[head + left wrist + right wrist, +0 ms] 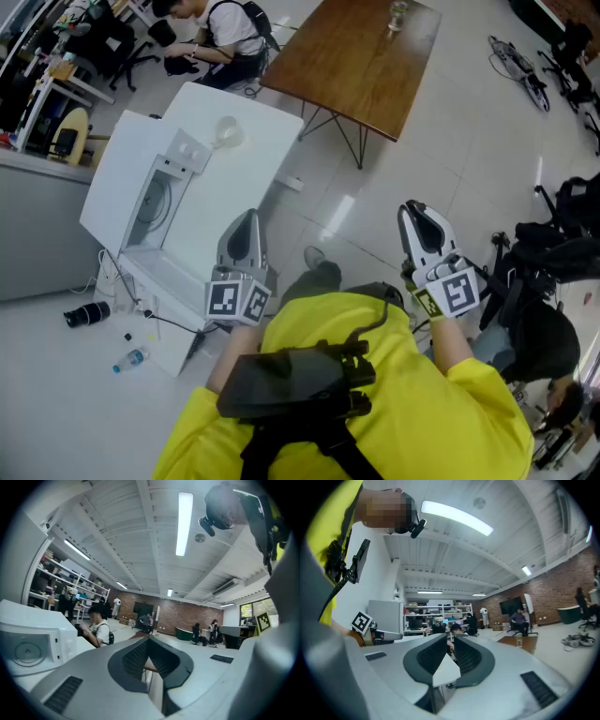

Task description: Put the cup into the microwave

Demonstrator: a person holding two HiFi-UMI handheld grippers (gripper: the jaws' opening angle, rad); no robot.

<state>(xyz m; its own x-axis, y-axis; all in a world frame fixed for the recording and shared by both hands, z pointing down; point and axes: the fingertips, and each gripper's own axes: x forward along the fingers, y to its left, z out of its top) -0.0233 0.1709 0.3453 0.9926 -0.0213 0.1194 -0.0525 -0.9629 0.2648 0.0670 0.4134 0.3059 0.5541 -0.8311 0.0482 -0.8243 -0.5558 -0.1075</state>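
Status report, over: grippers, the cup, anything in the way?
Both shut, empty: left gripper, right gripper. The clear cup sits on the white table beside the microwave, untouched. Nothing seen in the way.

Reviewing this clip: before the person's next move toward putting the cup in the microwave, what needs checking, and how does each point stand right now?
1. Cup located: ok. The clear cup sits on the white table beside the microwave.
2. Microwave door open: not ok. It looks shut in the left gripper view.
3. Grippers free: ok. The left gripper and the right gripper hold nothing.
4. Jaws apart for a grasp: not ok. Both pairs are together.
5. Gripper near the cup: not ok. Both are held by the person's body, well apart from the cup.
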